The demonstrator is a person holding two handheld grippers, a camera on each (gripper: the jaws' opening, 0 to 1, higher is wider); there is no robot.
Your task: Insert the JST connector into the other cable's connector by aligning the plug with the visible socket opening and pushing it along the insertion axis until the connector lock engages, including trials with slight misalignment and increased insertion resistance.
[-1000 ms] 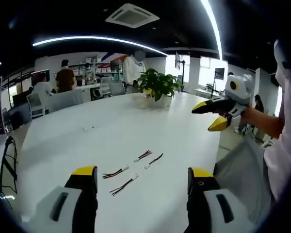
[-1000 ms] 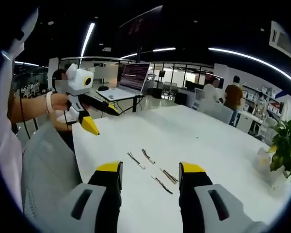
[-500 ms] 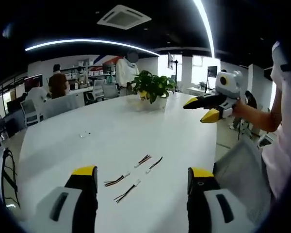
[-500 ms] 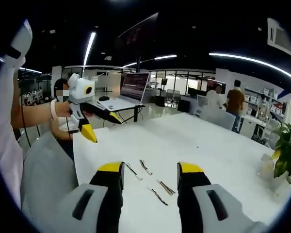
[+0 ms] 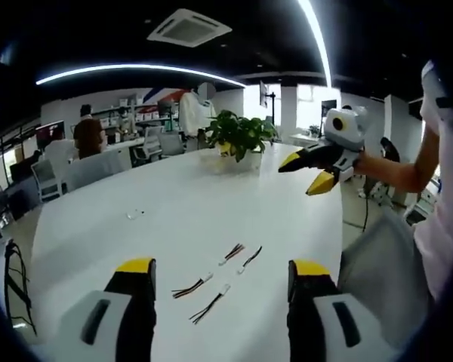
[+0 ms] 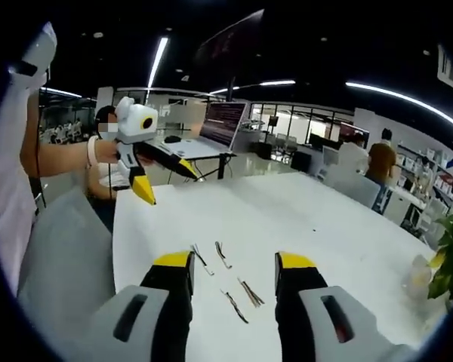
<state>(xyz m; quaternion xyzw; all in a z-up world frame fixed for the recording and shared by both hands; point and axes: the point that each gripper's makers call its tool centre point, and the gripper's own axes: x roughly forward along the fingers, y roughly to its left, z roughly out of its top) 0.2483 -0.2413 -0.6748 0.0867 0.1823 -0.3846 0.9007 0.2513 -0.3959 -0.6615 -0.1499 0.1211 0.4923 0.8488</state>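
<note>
Left gripper view: the left gripper is held above the white table, jaws spread wide with nothing between them. Four short JST cables lie on the table ahead of the jaws, in two loose pairs. The near pair, cable A and cable B, sits closest to the left jaw; the far pair, cable C and cable D, lies a little beyond, nearer the centre. Each has a small white connector at one end and dark wires trailing off; none touches another as far as can be told. The right gripper enters from the right, raised well above the table, its yellow-tipped jaws parted and empty, held by a person's hand. A potted plant stands at the far side of the table. People sit at desks in the background.

Right gripper view: the right gripper hovers over the same table, jaws released, holding nothing. The four cables lie between and just beyond the jaws. The left gripper appears upper left, off the table edge, jaws apart. A laptop stands open on a stand behind it.
</note>
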